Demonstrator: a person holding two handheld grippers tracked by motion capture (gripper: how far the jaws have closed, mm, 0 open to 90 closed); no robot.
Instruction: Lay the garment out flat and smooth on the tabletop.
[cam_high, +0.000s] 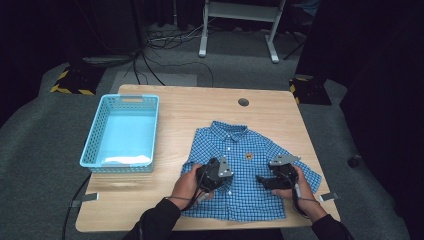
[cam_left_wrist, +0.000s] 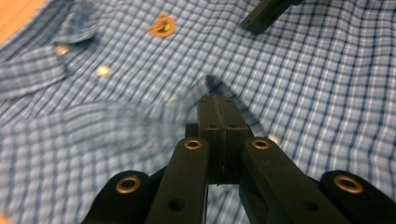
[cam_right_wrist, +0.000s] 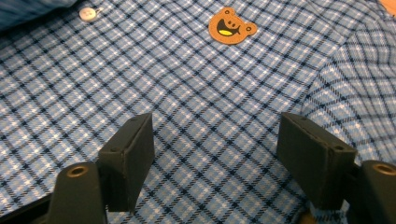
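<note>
A small short-sleeved shirt of blue-and-white checked woven cotton (cam_high: 240, 167) lies face up in the lower right of the high view, on a pale wood-grain table (cam_high: 200, 107) with rounded corners. White buttons run down its front, and a round orange bear-face patch (cam_right_wrist: 231, 25) sits on the chest. In the left gripper view the left gripper (cam_left_wrist: 219, 114) has its black jaws pressed together, pinching a raised fold of the checked cloth near the button line. The right gripper (cam_right_wrist: 217, 140) hovers over flat cloth with its jaws spread wide and nothing between them. At the left of the high view stands a light blue plastic basket (cam_high: 89, 140) with slotted walls, a white folded item (cam_high: 125, 160) lying at its near end.
</note>
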